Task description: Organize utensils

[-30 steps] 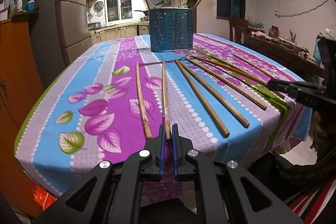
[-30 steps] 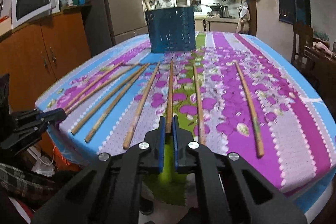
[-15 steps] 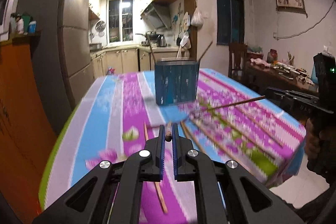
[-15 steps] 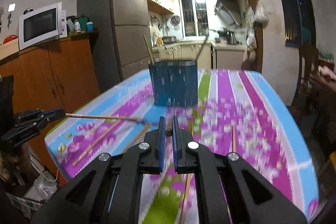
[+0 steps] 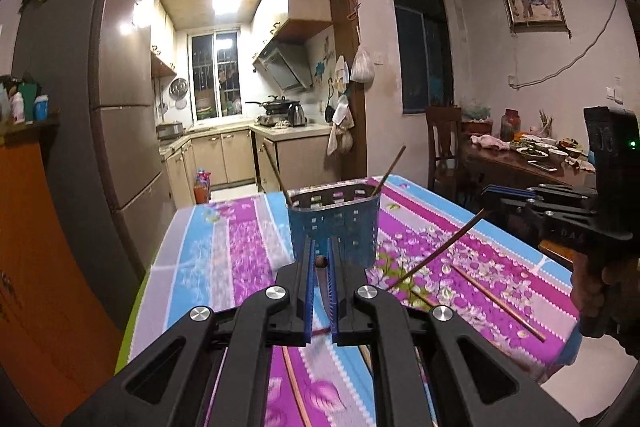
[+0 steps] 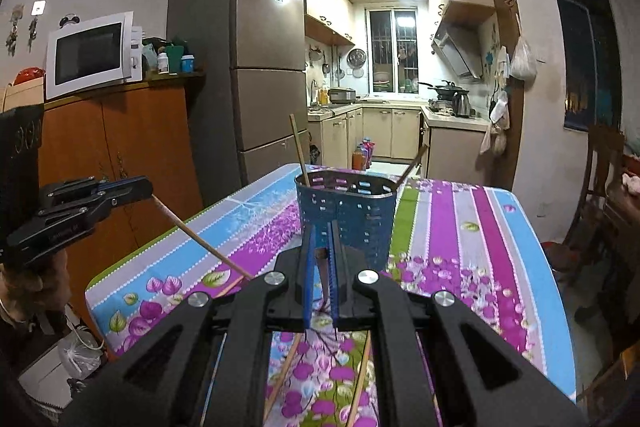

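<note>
Both chopsticks just left the floral-clothed table (image 5: 208, 267): left claw (image 5: 320, 261) and right claw (image 6: 322, 253) each clamp a thin wooden chopstick (image 5: 444, 251), blue perforated holder (image 5: 334, 227) at twelve o'clock, drop-in next

Both wrist cams look forward along their claws from above the table's near end, sharing the blue utensil basket (image 5: 334, 223) and kitchen doorway.

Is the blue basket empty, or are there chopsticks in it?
Not empty. Two chopsticks already stand in the blue basket, each leaning on the rim and poking out the top, one on each side.
</note>
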A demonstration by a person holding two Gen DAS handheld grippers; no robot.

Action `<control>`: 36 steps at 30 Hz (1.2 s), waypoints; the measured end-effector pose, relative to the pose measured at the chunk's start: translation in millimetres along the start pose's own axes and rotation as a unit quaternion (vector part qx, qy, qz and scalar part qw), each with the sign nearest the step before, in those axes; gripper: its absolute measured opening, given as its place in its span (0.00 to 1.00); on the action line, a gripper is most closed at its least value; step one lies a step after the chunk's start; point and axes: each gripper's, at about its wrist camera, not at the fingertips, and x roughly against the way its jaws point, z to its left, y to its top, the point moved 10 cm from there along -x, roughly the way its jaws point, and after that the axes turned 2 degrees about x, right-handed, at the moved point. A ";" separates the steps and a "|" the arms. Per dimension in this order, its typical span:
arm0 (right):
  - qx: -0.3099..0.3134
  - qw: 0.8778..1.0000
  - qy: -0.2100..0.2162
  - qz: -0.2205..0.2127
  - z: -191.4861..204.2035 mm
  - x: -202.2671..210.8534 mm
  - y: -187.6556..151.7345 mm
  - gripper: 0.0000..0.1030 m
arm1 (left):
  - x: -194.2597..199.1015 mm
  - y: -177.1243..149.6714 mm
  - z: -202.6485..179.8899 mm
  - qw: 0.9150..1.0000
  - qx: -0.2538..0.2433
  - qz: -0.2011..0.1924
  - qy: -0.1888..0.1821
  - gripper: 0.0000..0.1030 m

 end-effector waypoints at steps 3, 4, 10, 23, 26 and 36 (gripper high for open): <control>0.003 1.000 0.001 -0.003 -0.8 -5.2 9.3 0.05 | -4.3 12.7 3.0 1.000 -0.001 -0.005 -0.003 0.07; 0.003 1.000 0.002 -0.005 -0.7 -6.2 12.8 0.05 | -5.4 16.6 3.6 1.000 -0.001 -0.007 -0.004 0.07; 0.009 1.000 0.004 -0.016 0.5 -8.4 26.5 0.04 | -11.3 32.7 5.4 1.000 -0.011 -0.018 -0.001 0.07; 0.011 1.000 0.001 -0.021 -3.2 -5.7 34.5 0.04 | -23.1 33.5 6.3 1.000 -0.016 -0.012 -0.003 0.07; 0.005 1.000 0.000 -0.022 -8.7 -4.1 35.5 0.04 | -35.3 24.0 6.6 1.000 -0.017 0.013 -0.008 0.07; -0.050 0.996 -0.009 -0.071 -45.7 34.3 45.7 0.05 | -109.4 -11.3 -60.3 0.975 -0.159 0.117 -0.100 0.08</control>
